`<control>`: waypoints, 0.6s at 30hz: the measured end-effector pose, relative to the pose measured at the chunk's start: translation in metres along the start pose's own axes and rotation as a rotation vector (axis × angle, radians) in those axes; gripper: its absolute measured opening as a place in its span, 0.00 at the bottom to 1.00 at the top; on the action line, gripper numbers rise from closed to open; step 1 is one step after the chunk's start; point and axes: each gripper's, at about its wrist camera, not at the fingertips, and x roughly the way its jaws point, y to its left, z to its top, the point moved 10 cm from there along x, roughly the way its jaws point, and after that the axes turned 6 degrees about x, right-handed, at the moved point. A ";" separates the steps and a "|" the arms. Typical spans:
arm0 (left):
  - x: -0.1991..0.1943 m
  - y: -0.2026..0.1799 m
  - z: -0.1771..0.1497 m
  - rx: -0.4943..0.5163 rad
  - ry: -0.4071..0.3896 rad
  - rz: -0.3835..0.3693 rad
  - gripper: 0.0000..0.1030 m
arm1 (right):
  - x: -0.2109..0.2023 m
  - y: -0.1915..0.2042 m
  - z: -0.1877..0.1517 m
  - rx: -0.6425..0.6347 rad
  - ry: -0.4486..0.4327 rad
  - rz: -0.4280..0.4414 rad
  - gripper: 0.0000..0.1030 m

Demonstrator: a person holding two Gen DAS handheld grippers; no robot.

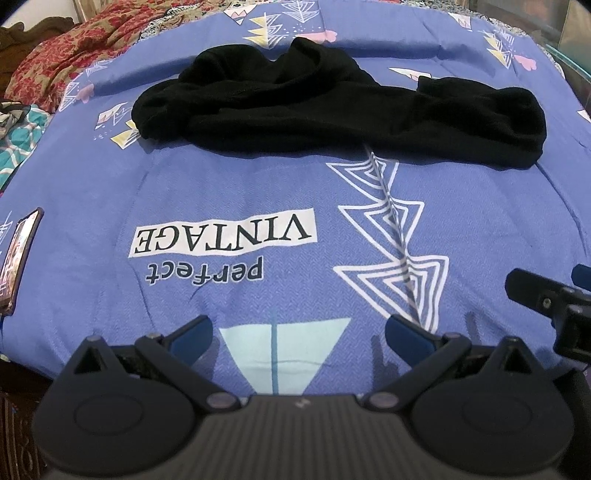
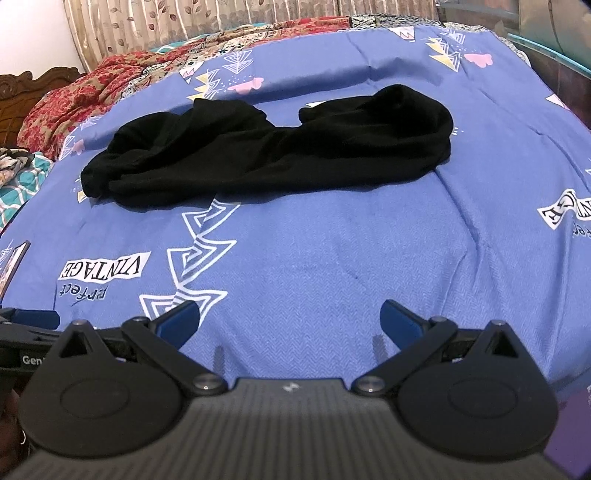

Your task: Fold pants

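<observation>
Black pants (image 1: 332,110) lie crumpled in a long heap across the far part of a blue printed bedspread (image 1: 258,192); they also show in the right wrist view (image 2: 266,155). My left gripper (image 1: 299,332) is open and empty, low over the near part of the bed, well short of the pants. My right gripper (image 2: 290,319) is open and empty, also near the front edge. The right gripper shows at the right edge of the left wrist view (image 1: 546,295).
A phone (image 1: 18,258) lies on the bedspread at the left edge. Red floral bedding (image 1: 62,62) and teal patterned cloth (image 1: 18,140) are piled at the far left. A curtain (image 2: 221,18) hangs behind the bed, with a wooden headboard (image 2: 22,92) at left.
</observation>
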 end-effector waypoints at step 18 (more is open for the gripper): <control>0.001 -0.005 -0.005 0.002 0.012 0.007 1.00 | -0.001 -0.002 -0.001 0.005 -0.004 0.002 1.00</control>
